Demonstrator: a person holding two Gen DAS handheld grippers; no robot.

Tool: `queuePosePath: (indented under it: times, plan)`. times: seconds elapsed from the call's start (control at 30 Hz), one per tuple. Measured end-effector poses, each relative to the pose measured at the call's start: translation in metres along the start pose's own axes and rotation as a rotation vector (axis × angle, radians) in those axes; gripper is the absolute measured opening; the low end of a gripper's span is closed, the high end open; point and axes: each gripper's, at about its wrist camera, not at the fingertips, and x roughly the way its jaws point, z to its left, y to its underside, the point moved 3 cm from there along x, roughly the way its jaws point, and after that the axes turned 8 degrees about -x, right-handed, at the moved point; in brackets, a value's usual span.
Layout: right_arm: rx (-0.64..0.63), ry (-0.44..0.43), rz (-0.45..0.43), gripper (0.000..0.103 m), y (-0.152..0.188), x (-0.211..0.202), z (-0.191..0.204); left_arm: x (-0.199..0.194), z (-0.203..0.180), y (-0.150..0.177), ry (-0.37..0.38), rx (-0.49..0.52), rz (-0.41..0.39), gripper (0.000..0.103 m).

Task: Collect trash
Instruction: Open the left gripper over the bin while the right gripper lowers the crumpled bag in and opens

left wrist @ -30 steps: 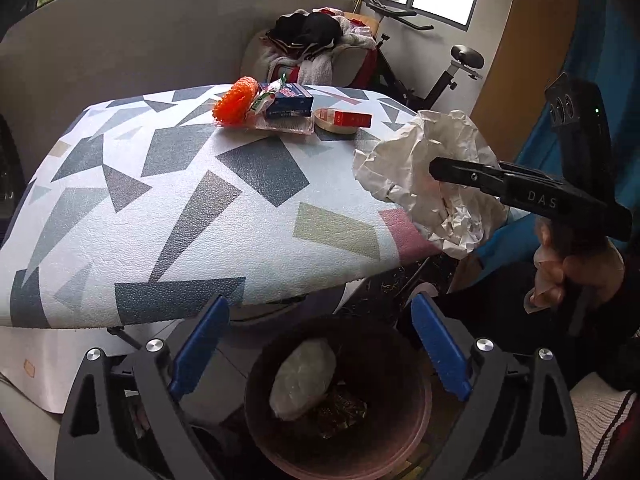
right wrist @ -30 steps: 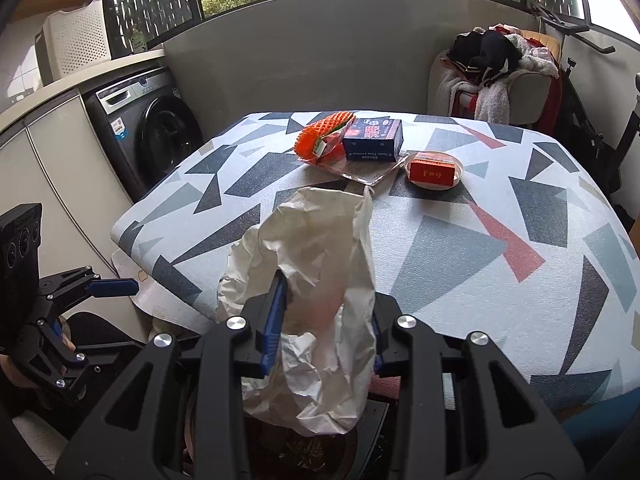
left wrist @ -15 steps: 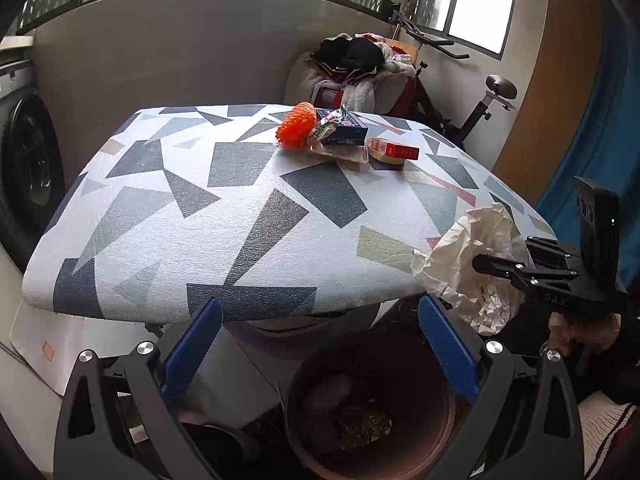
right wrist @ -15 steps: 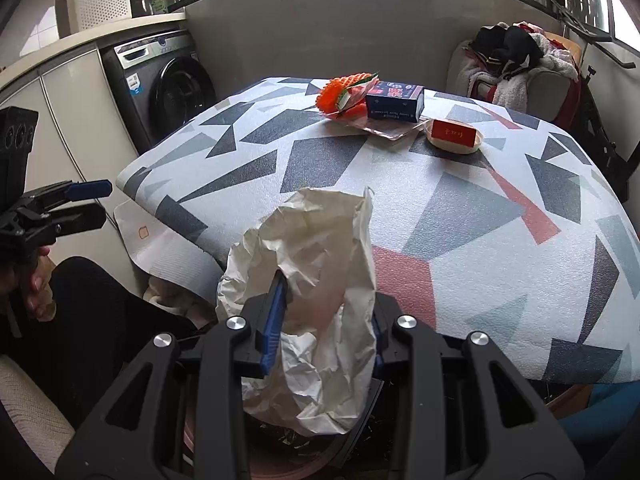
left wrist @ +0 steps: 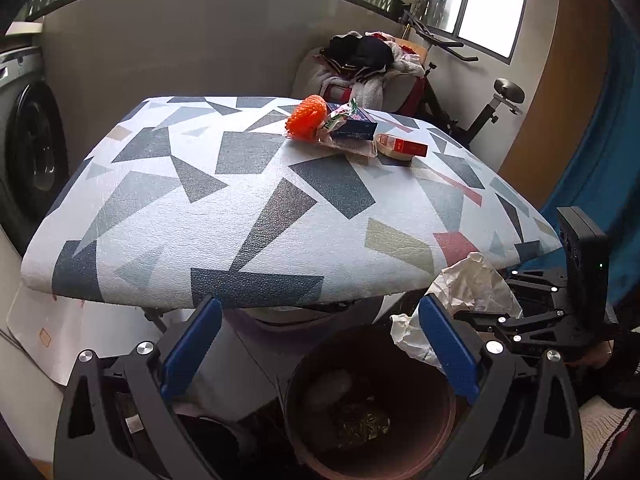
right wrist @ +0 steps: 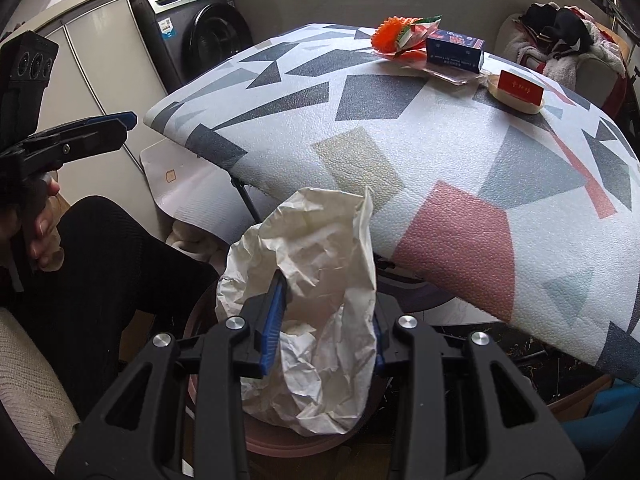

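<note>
My right gripper (right wrist: 326, 316) is shut on a crumpled white paper (right wrist: 316, 280) and holds it just above the rim of a brown trash bin (right wrist: 280, 446). In the left wrist view the paper (left wrist: 464, 300) hangs at the bin's right rim, and the bin (left wrist: 400, 468) holds some trash inside. My left gripper (left wrist: 320, 348) is open and empty, above and just left of the bin, below the table's front edge.
A table with a geometric-pattern cloth (left wrist: 248, 200) bears an orange mesh ball (left wrist: 306, 122), a blue box (left wrist: 354, 126) and a red-topped box (left wrist: 402, 148) at its far side. A washing machine (right wrist: 196, 36) stands on the left. A chair with clothes (left wrist: 360, 64) stands behind.
My right gripper has lowered the paper from table-edge height down to the bin's rim. My left gripper has drawn back and up, so the bin sits more to the right in its view.
</note>
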Motion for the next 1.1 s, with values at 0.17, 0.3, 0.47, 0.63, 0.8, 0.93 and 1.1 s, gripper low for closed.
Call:
queuePosePath:
  times: [0.17, 0.3, 0.47, 0.63, 0.8, 0.93, 1.1]
  plan:
    - [-0.010, -0.018, 0.025, 0.038, 0.001, 0.007, 0.004, 0.002, 0.002, 0.003, 0.002, -0.014, 0.006, 0.096]
    - [-0.010, -0.026, 0.046, 0.038, 0.002, 0.011, 0.004, 0.003, 0.004, 0.004, 0.003, -0.022, 0.011, 0.096]
    - [-0.022, -0.034, 0.069, 0.040, 0.003, 0.016, 0.006, 0.004, 0.004, 0.005, 0.002, -0.025, 0.013, 0.096]
    - [-0.023, -0.020, 0.089, 0.058, 0.003, 0.020, 0.006, 0.004, 0.004, 0.005, 0.002, -0.025, 0.014, 0.096]
    - [0.004, 0.029, 0.078, 0.093, 0.004, 0.017, -0.001, 0.006, 0.005, 0.008, 0.000, -0.026, 0.018, 0.096]
    - [0.047, 0.062, 0.059, 0.096, 0.003, 0.013, -0.010, 0.007, 0.006, 0.010, -0.001, -0.028, 0.023, 0.096]
    - [0.085, 0.076, 0.001, 0.097, 0.001, 0.001, -0.018, 0.007, 0.005, 0.010, -0.002, -0.027, 0.025, 0.096]
